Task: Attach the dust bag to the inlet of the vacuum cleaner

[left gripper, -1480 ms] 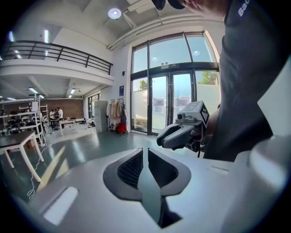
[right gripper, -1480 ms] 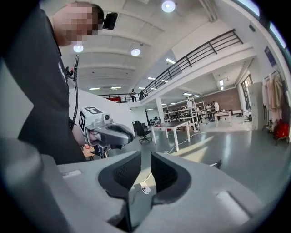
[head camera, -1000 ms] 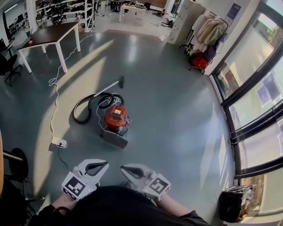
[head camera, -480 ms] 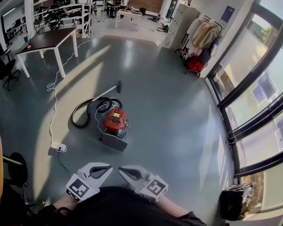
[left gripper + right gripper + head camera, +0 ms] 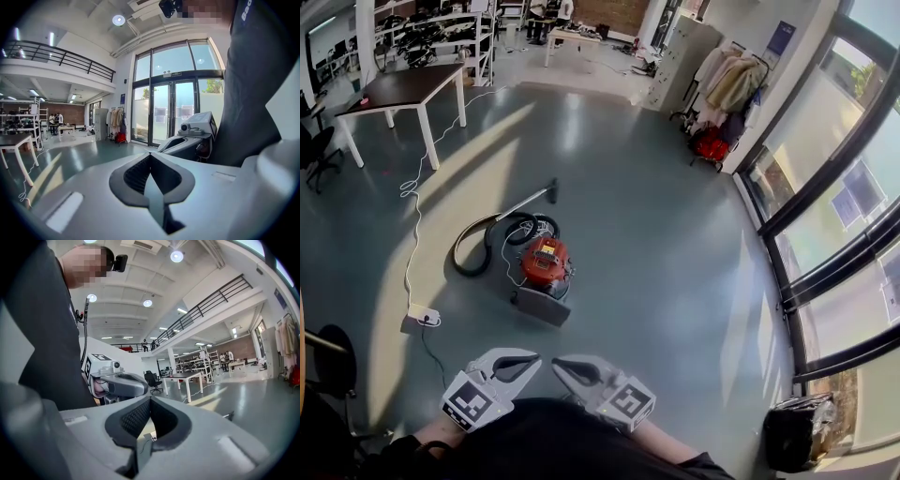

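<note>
A red vacuum cleaner [image 5: 546, 262] stands on the grey floor in the middle of the head view. A grey flat panel [image 5: 541, 307] lies against its near side. Its black hose [image 5: 485, 240] coils to the left and the wand [image 5: 530, 199] points away. I cannot make out a dust bag. My left gripper [image 5: 532, 359] and right gripper [image 5: 559, 365] are held close to my body at the bottom, tips nearly meeting, well short of the vacuum. Both are shut and empty. The left gripper [image 5: 151, 158] faces the glass doors, and the right gripper [image 5: 150, 401] faces the tables.
A white power strip [image 5: 424, 314] and its cable [image 5: 414, 216] lie left of the vacuum. A dark-topped table [image 5: 405, 84] stands at the far left, a coat rack [image 5: 724, 89] at the far right. Glass doors [image 5: 825, 234] line the right side, with a black bin [image 5: 797, 431] near them.
Both grippers stay shut near my body, the right one shifting slightly. The head view has drifted, so the vacuum sits a little higher in the picture.
</note>
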`<state>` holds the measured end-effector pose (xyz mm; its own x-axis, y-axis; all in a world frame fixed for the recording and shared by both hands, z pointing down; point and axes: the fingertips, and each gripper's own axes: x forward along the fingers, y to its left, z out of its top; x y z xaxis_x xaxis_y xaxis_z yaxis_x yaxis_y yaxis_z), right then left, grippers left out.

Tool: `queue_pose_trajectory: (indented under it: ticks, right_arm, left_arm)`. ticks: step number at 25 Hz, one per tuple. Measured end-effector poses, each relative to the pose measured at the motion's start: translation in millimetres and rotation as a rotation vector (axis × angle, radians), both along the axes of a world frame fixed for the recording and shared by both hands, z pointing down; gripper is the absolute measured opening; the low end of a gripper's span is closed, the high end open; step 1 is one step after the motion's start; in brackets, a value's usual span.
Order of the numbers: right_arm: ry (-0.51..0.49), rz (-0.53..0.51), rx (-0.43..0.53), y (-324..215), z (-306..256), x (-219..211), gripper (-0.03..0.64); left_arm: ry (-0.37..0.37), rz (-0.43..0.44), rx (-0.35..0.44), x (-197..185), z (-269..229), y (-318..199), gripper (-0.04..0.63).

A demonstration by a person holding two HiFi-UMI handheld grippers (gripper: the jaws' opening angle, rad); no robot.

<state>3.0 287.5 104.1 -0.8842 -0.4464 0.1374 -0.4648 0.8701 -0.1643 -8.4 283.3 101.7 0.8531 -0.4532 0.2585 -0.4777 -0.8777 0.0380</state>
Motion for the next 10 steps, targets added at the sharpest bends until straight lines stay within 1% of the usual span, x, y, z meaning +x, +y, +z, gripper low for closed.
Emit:
queue_pose_trajectory:
  ticks: [10]
  right_arm:
    - [0.006,0.002,0.003,7.3,3.5,0.8,-0.009]
  left_arm:
    - [-0.004,0.006,-0.001,1.8,1.2,8.6,0.017]
